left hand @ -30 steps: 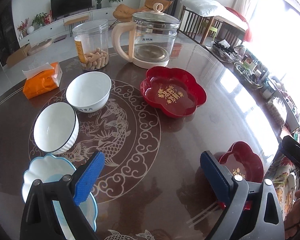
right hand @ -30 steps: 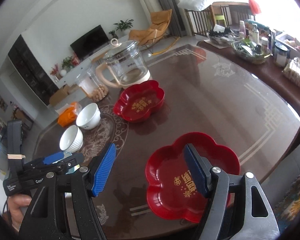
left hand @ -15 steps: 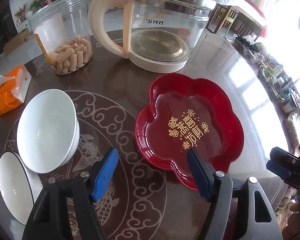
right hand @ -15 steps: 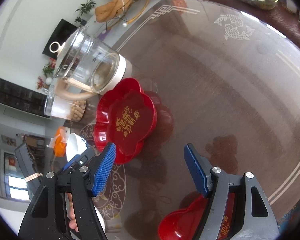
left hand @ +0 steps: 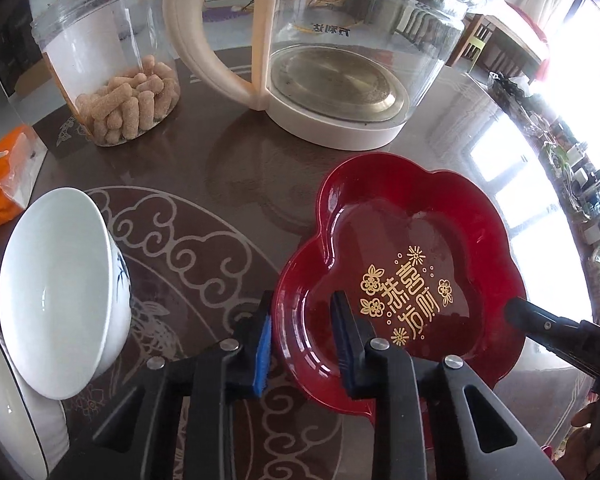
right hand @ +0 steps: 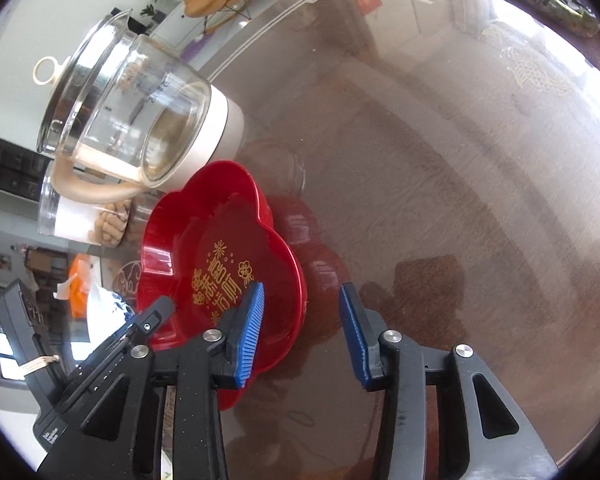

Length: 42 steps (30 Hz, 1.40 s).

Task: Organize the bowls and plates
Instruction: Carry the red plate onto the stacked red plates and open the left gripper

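A red flower-shaped plate with gold writing lies on the dark table. My left gripper straddles its near-left rim, one finger outside and one inside, with the jaws narrowed and a gap still showing. My right gripper is open, with its left finger over the same plate's near rim and its right finger over bare table. A white bowl stands to the left, with a second white bowl at the lower left edge.
A glass kettle with a cream handle stands just behind the plate. A clear jar of biscuits and an orange tissue pack are at the back left. The table stretches to the right.
My left gripper has moved forward onto the plate's rim and its jaws have narrowed. My right gripper has moved toward the same plate and narrowed a little. The other red plate has left both views.
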{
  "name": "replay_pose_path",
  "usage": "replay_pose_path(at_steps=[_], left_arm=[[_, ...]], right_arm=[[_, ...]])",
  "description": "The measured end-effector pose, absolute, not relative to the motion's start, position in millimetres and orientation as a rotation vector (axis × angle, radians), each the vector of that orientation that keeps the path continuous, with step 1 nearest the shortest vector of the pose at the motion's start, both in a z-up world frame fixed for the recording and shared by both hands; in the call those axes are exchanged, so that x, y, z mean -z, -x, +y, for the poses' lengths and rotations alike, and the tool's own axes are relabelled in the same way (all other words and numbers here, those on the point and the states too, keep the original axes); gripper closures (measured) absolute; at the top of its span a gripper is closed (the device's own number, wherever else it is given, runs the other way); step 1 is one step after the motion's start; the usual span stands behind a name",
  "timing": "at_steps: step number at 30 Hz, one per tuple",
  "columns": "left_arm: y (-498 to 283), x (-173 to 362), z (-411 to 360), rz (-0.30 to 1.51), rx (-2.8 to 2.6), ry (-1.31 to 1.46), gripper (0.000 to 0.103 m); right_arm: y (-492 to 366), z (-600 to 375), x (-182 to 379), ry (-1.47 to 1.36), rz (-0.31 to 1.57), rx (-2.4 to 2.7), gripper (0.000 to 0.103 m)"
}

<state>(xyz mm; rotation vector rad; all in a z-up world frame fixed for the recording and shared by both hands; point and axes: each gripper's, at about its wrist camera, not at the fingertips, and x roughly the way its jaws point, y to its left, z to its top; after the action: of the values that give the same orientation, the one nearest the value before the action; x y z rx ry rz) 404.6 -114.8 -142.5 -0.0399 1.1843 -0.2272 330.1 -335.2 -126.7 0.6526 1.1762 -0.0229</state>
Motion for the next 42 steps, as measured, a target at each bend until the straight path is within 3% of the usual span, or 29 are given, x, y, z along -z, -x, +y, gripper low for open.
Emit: replay_pose_path(at_steps=[3, 5, 14, 24, 31, 42], left_arm=[[-408.5, 146.5, -105.5, 1.201, 0.211, 0.079, 0.096], [-406.7, 146.6, -102.4, 1.209, 0.218, 0.093, 0.096], [-350.1, 85.4, -98.8, 1.123, 0.346, 0.115, 0.096], [-225.2, 18.8, -117.7, 1.043, 0.505, 0.040, 0.096], [-162.6, 43.7, -153.2, 1.047, 0.562, -0.039, 0.096], [-153.2, 81.8, -192.7, 1.049, 0.538, -0.156, 0.095]], right_arm=[[-335.4, -330.2, 130.5, -0.596, 1.192, 0.033, 0.093], [-335.6, -326.5, 131.2, -0.563, 1.199, 0.033, 0.095], [-280.0, -331.4, 80.1, -0.557, 1.112, -0.009, 0.092], [-134.7, -343.6, 17.4, -0.650, 1.009, -0.017, 0.090], [-56.4, -368.0, 38.0, -0.676, 1.016, 0.082, 0.090], [-9.9, -367.4, 83.9, -0.695, 1.004, 0.177, 0.088]])
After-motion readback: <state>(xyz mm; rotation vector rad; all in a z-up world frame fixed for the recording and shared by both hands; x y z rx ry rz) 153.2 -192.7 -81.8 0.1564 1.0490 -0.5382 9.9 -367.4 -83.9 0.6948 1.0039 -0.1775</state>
